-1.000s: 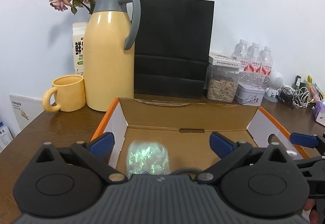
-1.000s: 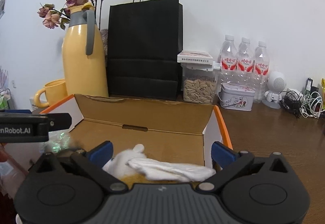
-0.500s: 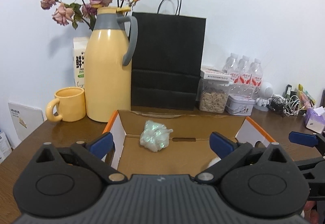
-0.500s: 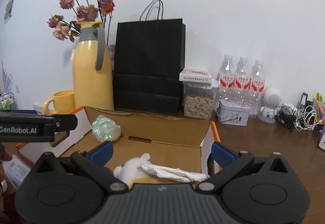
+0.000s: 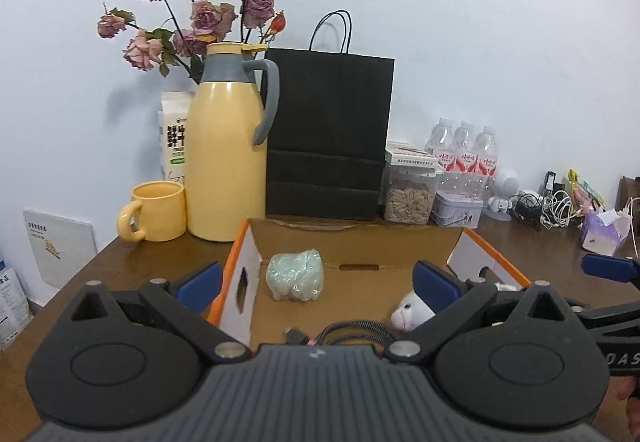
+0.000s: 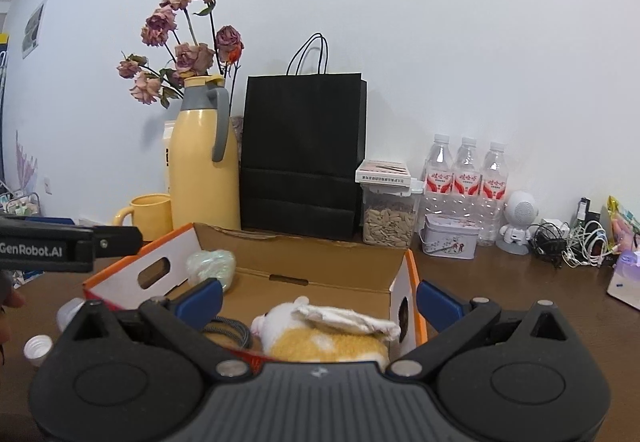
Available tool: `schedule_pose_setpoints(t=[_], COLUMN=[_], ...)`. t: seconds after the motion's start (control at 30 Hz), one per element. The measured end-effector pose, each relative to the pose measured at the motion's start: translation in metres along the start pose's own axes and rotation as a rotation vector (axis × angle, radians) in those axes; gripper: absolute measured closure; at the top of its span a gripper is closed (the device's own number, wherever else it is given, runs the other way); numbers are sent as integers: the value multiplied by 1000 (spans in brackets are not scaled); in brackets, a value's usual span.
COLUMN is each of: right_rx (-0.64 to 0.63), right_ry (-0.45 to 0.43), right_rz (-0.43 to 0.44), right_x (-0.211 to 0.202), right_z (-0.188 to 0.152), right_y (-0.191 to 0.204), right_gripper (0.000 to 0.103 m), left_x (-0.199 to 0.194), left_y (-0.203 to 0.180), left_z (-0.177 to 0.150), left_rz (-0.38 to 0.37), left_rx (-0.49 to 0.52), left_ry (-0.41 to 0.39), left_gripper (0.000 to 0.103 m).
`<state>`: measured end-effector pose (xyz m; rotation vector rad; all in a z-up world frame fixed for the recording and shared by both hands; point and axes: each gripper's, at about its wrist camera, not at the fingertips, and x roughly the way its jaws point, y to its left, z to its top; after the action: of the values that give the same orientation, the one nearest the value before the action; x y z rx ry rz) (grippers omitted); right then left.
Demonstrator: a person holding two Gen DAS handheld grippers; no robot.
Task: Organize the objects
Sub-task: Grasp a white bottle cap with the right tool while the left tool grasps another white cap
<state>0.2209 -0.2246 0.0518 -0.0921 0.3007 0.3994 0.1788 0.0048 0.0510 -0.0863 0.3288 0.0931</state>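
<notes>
An open cardboard box (image 5: 360,242) with orange edges lies on the brown table. Inside it rests a crumpled iridescent plastic bundle (image 5: 295,274) near the back left, a white and yellow plush toy (image 6: 320,338) with a white cloth over it near the front right, and a black braided cable (image 5: 348,330). My left gripper (image 5: 318,282) is open above the box's near side, holding nothing. My right gripper (image 6: 318,296) is open too, just behind the plush toy (image 5: 408,312). The bundle (image 6: 210,266) also shows in the right wrist view.
At the back stand a yellow thermos jug (image 5: 226,161), a yellow mug (image 5: 156,209), a black paper bag (image 5: 328,137), a seed jar (image 5: 410,189), a tin (image 5: 458,207), water bottles (image 5: 464,157) and tangled cables (image 5: 552,205). Small white bottles (image 6: 38,350) lie left of the box.
Both grippers have pulled back and up from the box. The iridescent bundle, close under the left gripper a second ago, now lies free on the box floor farther away.
</notes>
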Motion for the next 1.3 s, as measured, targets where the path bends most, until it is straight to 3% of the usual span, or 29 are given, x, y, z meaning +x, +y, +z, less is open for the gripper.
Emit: schedule_pose_setpoints(t=[0.5, 0.9, 1.03, 1.2, 1.3], right_rx=[10, 19, -1, 2, 13], right_ry=[130, 281, 317, 353, 345], right_rz=[-16, -91, -113, -72, -28], right_x=[-47, -34, -19, 2, 5], right_z=[-53, -92, -91, -88, -86], right_y=[-11, -41, -50, -56, -57], right_gripper=[0, 3, 21, 33, 52], left_x=[-51, -61, -63, -62, -60], left_y=[35, 75, 82, 90, 93], left_z=[-36, -65, -68, -72, -75], left_rz=[61, 125, 138, 154, 158], left_rx=[5, -37, -42, -58, -59], left_ry=[87, 182, 190, 203, 215], left_gripper=[0, 0, 0, 0, 0])
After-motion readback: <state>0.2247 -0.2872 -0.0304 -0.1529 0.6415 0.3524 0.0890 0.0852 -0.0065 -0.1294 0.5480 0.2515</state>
